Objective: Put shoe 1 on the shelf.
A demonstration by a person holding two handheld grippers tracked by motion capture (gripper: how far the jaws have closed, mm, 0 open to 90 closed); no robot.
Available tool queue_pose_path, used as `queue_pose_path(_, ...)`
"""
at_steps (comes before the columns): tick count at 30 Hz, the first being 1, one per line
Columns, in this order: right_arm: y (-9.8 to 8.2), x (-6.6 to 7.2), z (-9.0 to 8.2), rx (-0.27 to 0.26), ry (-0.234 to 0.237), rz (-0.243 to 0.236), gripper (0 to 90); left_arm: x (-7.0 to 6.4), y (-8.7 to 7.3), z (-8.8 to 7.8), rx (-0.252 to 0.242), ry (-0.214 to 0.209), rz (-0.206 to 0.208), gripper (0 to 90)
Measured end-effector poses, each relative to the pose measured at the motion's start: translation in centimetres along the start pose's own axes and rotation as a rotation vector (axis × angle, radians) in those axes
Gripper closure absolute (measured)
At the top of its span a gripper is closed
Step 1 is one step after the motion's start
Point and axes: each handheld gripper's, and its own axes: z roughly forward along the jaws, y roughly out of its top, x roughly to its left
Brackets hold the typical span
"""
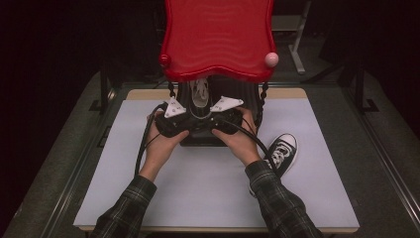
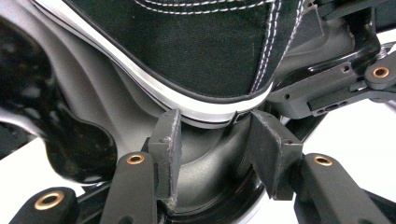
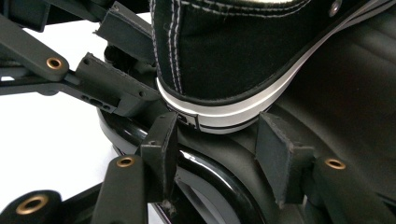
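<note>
Left gripper (image 1: 174, 119) and right gripper (image 1: 224, 118) meet at the heel of a black canvas high-top sneaker with white rubber sole (image 2: 201, 56), which sits on the black lower shelf (image 3: 327, 93) under a red wavy-edged plastic top (image 1: 218, 34). Both come in low from the person's side, likely to pull the shoe out by the heel. Left jaws stand parted around the heel rim, pads apart from it; right jaws likewise, nothing gripped. Second matching sneaker (image 1: 282, 151) lies right of the stand on the white table sheet (image 1: 198, 198). Room dark, grey floor.
</note>
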Motion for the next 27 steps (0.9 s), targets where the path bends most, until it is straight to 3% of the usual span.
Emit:
queue_pose_path(4,-0.3,0.0,0.4,0.005,0.007,0.020,48.9,-0.6,0.0,0.1,0.026,0.040,0.021,54.7)
queue_pose_path(6,-0.4,-0.2,0.4,0.010,0.016,0.021,50.7,-0.5,0.0,0.0,0.026,0.024,0.010,56.3)
queue_pose_path(9,-0.7,-0.8,-0.2,-0.022,0.063,0.064,49.7,-0.3,-0.2,-0.4,0.008,-0.005,-0.015,54.7)
queue_pose_path(13,-1.2,-1.5,-2.0,-0.042,0.069,0.086,48.5,-0.6,-0.4,-1.6,0.018,-0.010,-0.002,51.5)
queue_pose_path(15,-1.5,-1.8,-2.9,-0.029,0.076,0.097,46.6,-0.8,-0.6,-2.3,0.018,-0.019,-0.005,50.0)
queue_pose_path(18,-2.3,-2.0,-4.3,-0.034,0.089,0.112,45.5,-1.0,-0.8,-3.1,0.020,-0.054,-0.024,48.0)
queue_pose_path(20,-2.8,-2.0,-5.1,-0.010,0.080,0.124,44.4,-1.2,-1.0,-3.6,0.035,-0.072,-0.015,46.3)
queue_pose_path(27,-5.0,-2.3,-8.4,-0.002,0.062,0.163,44.6,-2.3,-2.7,-5.0,0.065,-0.130,-0.032,43.4)
